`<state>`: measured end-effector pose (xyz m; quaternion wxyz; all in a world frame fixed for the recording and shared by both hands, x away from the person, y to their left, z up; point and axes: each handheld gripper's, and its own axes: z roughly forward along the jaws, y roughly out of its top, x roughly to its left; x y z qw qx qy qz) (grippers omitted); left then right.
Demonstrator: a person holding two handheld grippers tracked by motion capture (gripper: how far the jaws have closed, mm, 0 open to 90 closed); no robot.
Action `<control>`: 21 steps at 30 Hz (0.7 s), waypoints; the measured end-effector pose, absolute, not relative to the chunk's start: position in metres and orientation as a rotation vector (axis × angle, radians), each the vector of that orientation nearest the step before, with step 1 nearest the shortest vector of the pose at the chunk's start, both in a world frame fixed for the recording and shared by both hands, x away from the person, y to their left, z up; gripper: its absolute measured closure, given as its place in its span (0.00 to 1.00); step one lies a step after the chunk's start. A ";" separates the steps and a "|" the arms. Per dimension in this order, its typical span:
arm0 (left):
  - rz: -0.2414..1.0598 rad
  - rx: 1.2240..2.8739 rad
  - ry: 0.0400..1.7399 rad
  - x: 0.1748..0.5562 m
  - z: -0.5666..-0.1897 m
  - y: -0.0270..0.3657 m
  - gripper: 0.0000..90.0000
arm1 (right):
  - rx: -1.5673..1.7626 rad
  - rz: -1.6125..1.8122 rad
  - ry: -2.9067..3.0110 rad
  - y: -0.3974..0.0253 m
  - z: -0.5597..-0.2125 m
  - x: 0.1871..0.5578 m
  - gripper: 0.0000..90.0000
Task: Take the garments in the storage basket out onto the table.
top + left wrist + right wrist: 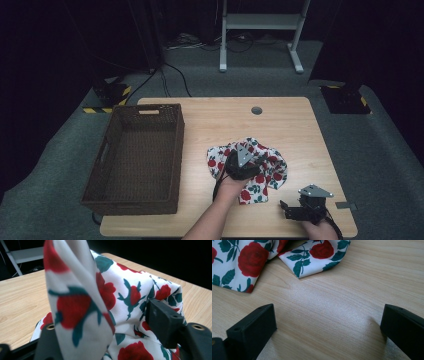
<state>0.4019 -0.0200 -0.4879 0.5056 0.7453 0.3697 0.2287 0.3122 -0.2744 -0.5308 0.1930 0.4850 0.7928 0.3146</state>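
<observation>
Two handheld grippers work over a light wooden table (210,115). A white cloth (260,172) printed with red roses lies crumpled near the middle of the table, to the right of a dark woven basket (134,159) that sits open at the table's left side.

The left gripper (243,167) is down on the cloth, its forearm reaching in from the bottom edge at a slant. In the left gripper view a tall fold of the cloth (75,302) stands up between the jaws; the jaws are partly apart, and whether they are pinching the fold firmly cannot be told.

The right gripper (300,207) rests low at the table's near right corner, apart from the cloth, held by a hand at the bottom edge. Its jaws stand wide apart with bare wood between them, holding nothing; a corner of the cloth (312,257) lies a little way ahead of them.

Likely risks, as a judgement: the fold may be caught too thinly and slide out when lifted, since soft fabric gives little to hold. Loose ends could drag across the table or snag on the basket's rim if the cloth is carried that way. With the other gripper idle, one grip alone bears the whole cloth.
</observation>
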 end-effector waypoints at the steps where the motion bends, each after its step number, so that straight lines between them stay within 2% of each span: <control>1: 0.553 1.793 0.890 0.401 -0.487 -0.018 0.35 | 1.361 0.883 2.224 -0.274 -0.531 0.312 0.00; 9: 0.546 1.749 0.902 0.391 -0.481 -0.008 0.19 | 1.362 0.882 2.224 -0.274 -0.531 0.312 0.00; 21: 0.545 1.748 0.930 0.374 -0.479 0.014 0.15 | 1.361 0.882 2.224 -0.274 -0.531 0.312 0.00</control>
